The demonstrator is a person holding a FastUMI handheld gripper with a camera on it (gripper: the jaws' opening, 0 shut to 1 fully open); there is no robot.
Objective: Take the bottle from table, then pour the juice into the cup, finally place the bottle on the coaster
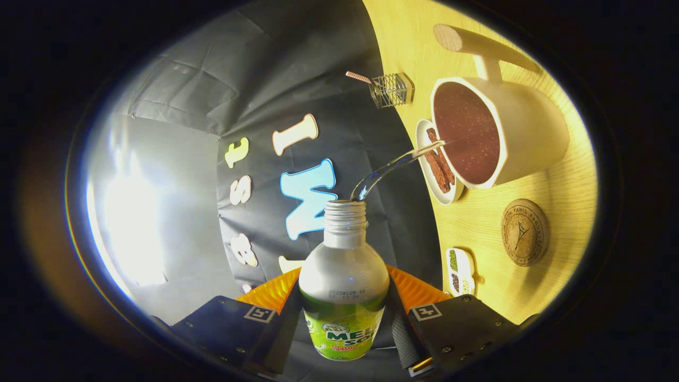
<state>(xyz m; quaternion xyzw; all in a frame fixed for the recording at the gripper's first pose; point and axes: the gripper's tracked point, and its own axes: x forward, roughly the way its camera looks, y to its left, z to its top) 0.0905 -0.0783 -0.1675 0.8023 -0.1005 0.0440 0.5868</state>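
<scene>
The bottle (343, 286) sits gripped between both fingers of the claw (344, 318), tipped over so a clear stream arcs from its open neck into the cup (509, 132) on the tabletop (530, 212). Beside the cup lie a small dish of brown sticks (437, 162), a round coaster (524, 232), a divided condiment dish (459, 270) and a wire holder (391, 90).

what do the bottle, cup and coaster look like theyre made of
Bottle, held between the gripper fingers: likely matte silvery metal, threaded neck, printed wrap. Cup: pale matte body, probably ceramic or plastic, speckled brown inside. Coaster: cork by its grainy tan face with a stamped emblem.
</scene>
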